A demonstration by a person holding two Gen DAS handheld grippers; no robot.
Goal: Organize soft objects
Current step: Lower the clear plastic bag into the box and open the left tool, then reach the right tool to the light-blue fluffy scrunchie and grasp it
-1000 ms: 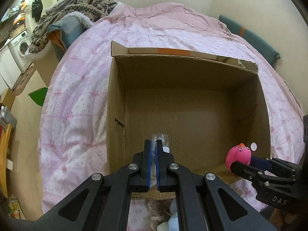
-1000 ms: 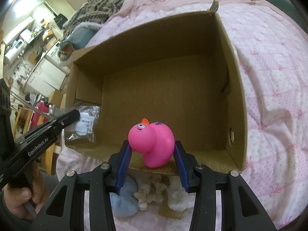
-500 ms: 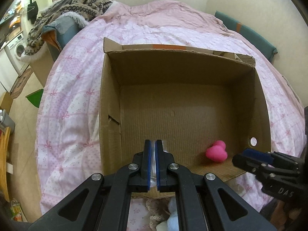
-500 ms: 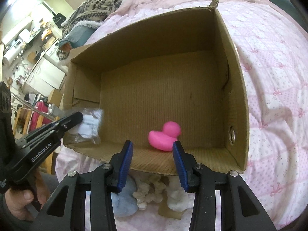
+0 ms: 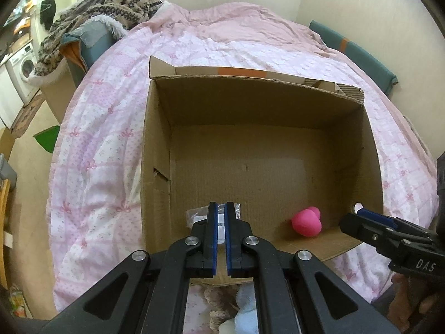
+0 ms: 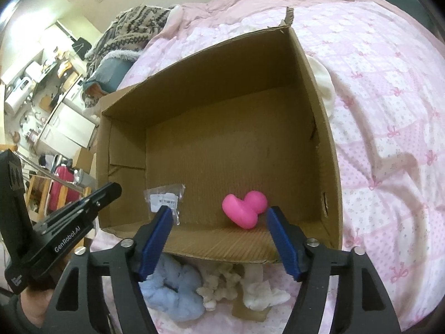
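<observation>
Pink rubber duck lies toppled on cardboard box floor, clear plastic packet at its 9 o'clock. Right gripper spread wide, empty. Left gripper slightly parted, empty.

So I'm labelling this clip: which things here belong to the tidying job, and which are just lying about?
Part of the job:
cardboard box
pink rubber duck
clear plastic packet
blue fluffy item
cream fluffy item
white fluffy item

Just lying about:
pink bedspread
patterned blanket
washing machine
</observation>
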